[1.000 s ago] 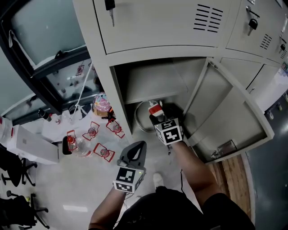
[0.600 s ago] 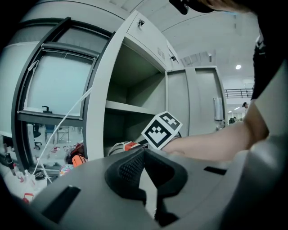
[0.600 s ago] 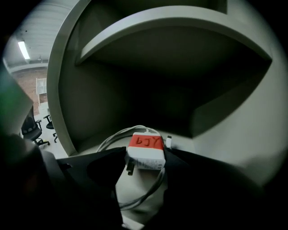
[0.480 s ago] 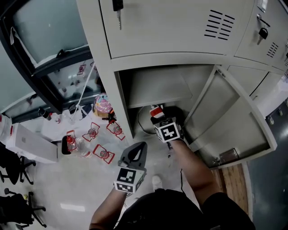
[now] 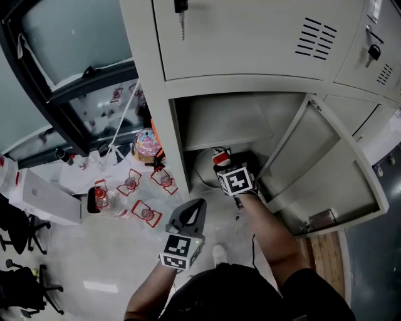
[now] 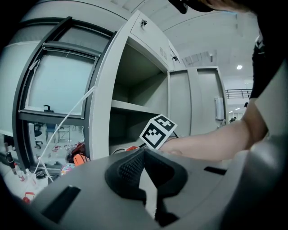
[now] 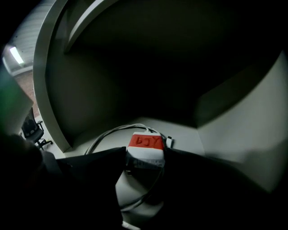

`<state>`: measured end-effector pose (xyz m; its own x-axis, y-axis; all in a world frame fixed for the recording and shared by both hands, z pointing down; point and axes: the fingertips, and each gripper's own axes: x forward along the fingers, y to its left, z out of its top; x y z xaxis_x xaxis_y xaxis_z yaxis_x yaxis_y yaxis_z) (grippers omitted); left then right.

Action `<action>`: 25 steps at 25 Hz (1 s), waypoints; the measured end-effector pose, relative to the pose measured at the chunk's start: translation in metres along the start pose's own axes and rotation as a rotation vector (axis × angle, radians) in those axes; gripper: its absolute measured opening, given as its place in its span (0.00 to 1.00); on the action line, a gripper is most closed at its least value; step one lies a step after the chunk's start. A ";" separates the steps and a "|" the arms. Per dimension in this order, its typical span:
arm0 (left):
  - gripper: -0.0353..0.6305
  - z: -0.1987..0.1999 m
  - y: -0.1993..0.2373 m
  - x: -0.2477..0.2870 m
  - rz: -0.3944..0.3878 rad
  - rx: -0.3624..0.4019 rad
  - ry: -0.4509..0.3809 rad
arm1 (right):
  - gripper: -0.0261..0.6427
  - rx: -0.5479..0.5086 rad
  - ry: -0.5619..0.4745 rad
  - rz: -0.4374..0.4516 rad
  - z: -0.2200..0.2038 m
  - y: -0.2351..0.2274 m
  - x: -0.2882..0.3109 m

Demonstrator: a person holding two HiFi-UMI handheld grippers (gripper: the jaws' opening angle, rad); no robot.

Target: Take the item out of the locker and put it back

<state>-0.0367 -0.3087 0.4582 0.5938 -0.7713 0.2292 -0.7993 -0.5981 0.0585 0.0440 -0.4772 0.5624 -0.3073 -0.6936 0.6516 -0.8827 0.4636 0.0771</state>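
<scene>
The item is a white charger block with a red taped top [image 5: 221,158] and a white cable [image 7: 105,136] coiled behind it. My right gripper [image 5: 223,165] reaches into the open lower locker compartment [image 5: 219,119] and is shut on the block. In the right gripper view the charger [image 7: 145,147] sits squeezed between both dark jaws of the right gripper [image 7: 145,155], just above the compartment floor [image 7: 180,130]. My left gripper [image 5: 195,205] hangs outside, in front of the locker, shut and empty; in its own view the left gripper [image 6: 143,152] has its tips together.
The locker door [image 5: 326,169] is swung open to the right. A key [image 5: 181,12] hangs in the door above. On the floor to the left lie several red-labelled bottles [image 5: 131,185], a white box [image 5: 37,200] and office chairs [image 5: 19,232].
My right gripper has moved a little further into the compartment with the charger still in it. The left gripper has barely moved.
</scene>
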 end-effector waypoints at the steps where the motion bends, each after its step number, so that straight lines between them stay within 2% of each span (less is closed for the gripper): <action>1: 0.06 -0.001 0.001 -0.001 0.002 -0.001 0.001 | 0.44 -0.002 0.001 -0.001 0.000 0.000 0.001; 9: 0.06 -0.002 0.004 -0.006 0.009 -0.004 0.003 | 0.46 -0.028 -0.001 -0.022 0.000 0.001 0.002; 13: 0.06 -0.003 0.003 -0.012 0.009 -0.006 0.010 | 0.50 -0.028 -0.047 -0.035 0.006 0.001 -0.005; 16: 0.06 -0.002 0.001 -0.019 0.006 -0.002 0.003 | 0.50 -0.023 -0.085 -0.060 0.009 -0.001 -0.017; 20: 0.06 -0.005 -0.008 -0.032 -0.017 0.002 0.023 | 0.37 -0.036 -0.157 -0.067 0.014 0.009 -0.040; 23: 0.06 -0.006 -0.013 -0.045 -0.031 0.006 0.013 | 0.13 -0.049 -0.182 -0.092 0.011 0.020 -0.063; 25: 0.06 -0.009 -0.018 -0.056 -0.044 0.007 0.022 | 0.04 -0.042 -0.203 -0.101 0.009 0.029 -0.080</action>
<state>-0.0567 -0.2530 0.4528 0.6259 -0.7396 0.2476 -0.7721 -0.6325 0.0625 0.0393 -0.4133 0.5054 -0.2873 -0.8324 0.4739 -0.8984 0.4057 0.1680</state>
